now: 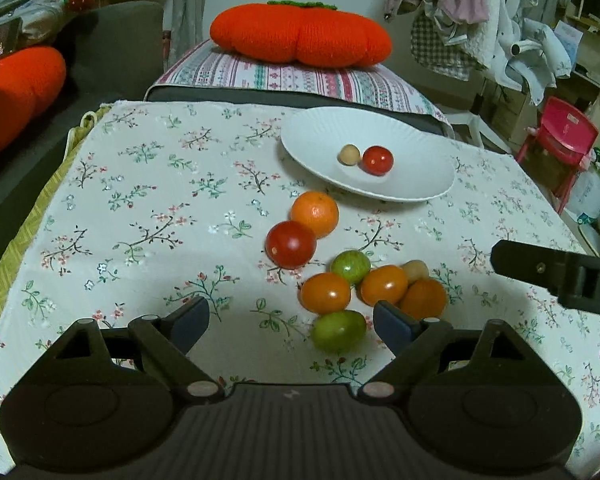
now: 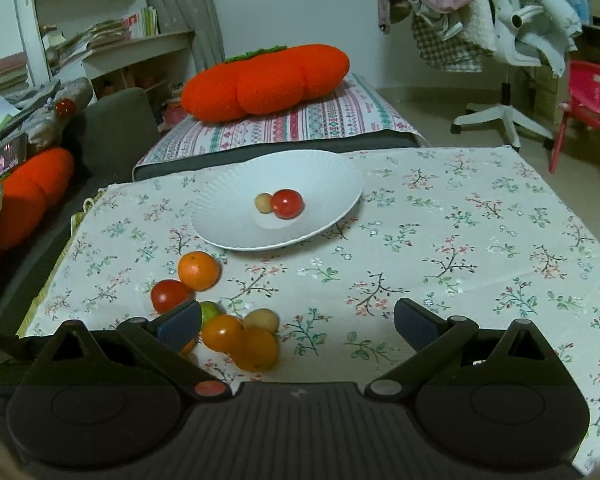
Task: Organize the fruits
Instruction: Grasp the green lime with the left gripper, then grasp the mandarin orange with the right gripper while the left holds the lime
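Floral cloth covers the table, where a white plate near the far edge holds a red tomato and a small pale fruit. Loose fruits cluster toward the near edge. Both the left gripper and right gripper stand wide, empty.

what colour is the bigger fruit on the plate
Red, a glossy round fruit beside a small beige one on the white plate; clearest in the left wrist view.
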`<move>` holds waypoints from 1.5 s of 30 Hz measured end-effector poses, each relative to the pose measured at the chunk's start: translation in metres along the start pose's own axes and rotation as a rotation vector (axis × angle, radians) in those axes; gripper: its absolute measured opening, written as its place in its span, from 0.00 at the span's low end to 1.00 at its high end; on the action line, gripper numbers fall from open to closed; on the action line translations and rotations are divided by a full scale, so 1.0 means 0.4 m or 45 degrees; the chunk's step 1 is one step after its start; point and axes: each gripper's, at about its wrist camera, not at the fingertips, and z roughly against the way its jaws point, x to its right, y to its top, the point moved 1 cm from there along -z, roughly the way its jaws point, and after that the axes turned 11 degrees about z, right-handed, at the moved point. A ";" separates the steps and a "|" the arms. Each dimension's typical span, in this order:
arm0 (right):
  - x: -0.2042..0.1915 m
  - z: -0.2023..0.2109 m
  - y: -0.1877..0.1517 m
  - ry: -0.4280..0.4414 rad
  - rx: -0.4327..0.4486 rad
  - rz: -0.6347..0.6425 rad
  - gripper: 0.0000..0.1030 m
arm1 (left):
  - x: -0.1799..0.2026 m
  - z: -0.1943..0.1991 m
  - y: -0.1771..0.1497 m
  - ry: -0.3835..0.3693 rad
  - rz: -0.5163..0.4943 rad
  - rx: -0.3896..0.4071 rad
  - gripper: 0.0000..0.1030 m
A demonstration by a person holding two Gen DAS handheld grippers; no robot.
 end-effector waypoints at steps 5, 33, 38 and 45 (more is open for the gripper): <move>0.019 -0.007 -0.004 -0.014 -0.017 -0.016 1.00 | 0.009 -0.020 -0.012 0.002 -0.014 -0.032 0.72; 0.034 -0.028 -0.020 -0.029 -0.097 -0.017 1.00 | 0.049 -0.066 -0.038 -0.008 -0.103 -0.052 0.11; 0.026 -0.052 -0.031 -0.008 -0.144 0.018 0.98 | 0.029 -0.028 -0.013 0.004 -0.068 0.012 0.11; -0.048 -0.106 -0.048 0.131 -0.204 0.172 0.78 | -0.004 -0.018 0.009 0.046 -0.014 0.049 0.11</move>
